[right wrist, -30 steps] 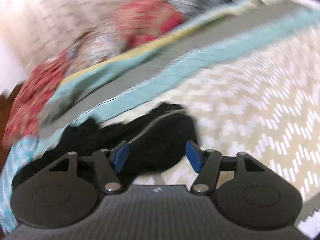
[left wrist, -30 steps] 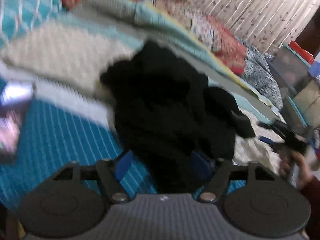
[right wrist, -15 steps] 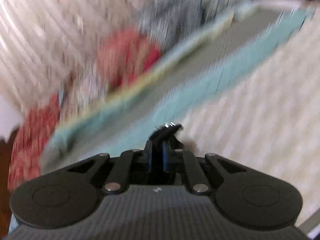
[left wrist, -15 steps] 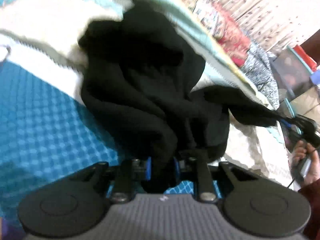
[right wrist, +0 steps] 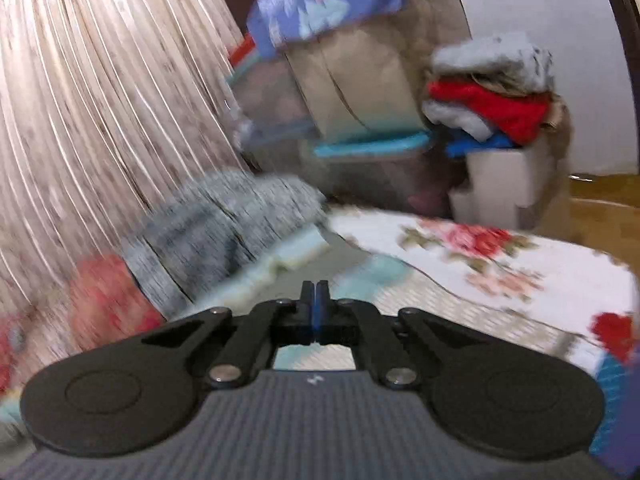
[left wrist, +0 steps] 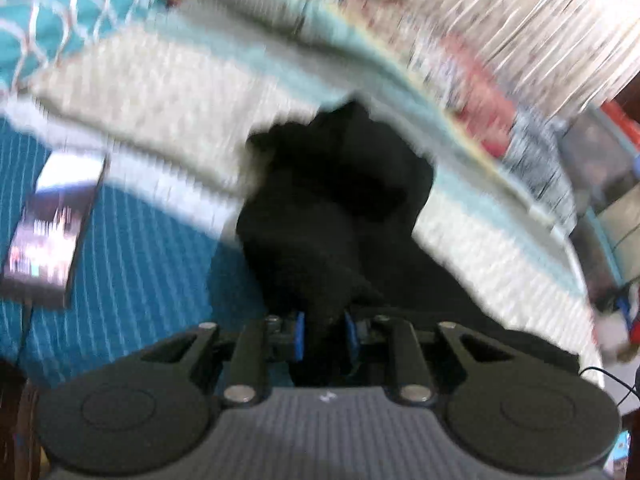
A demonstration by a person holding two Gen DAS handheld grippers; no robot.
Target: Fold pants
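**Black pants, bunched on bed — one end gripped**

Black pants [left wrist: 336, 208]: heaped on the patterned bedspread [left wrist: 132, 248], a dark fold running down into the left gripper [left wrist: 322, 330]. Its blue pads are clamped on that cloth, the tool angled down toward the bed.

Right gripper [right wrist: 315, 296]: pads pressed together; no cloth shows between them in its own view. It points more nearly level, toward the far side of the bed.

Left view only: the pants, and a phone [left wrist: 48, 240] lying to their left on the blue cover.

Right view only: a pleated curtain [right wrist: 92, 120], a grey blanket [right wrist: 224, 216], a floral sheet [right wrist: 480, 256] at the bed's edge, and a stack of clothes [right wrist: 492, 96] on a bin beyond — both views blurred.
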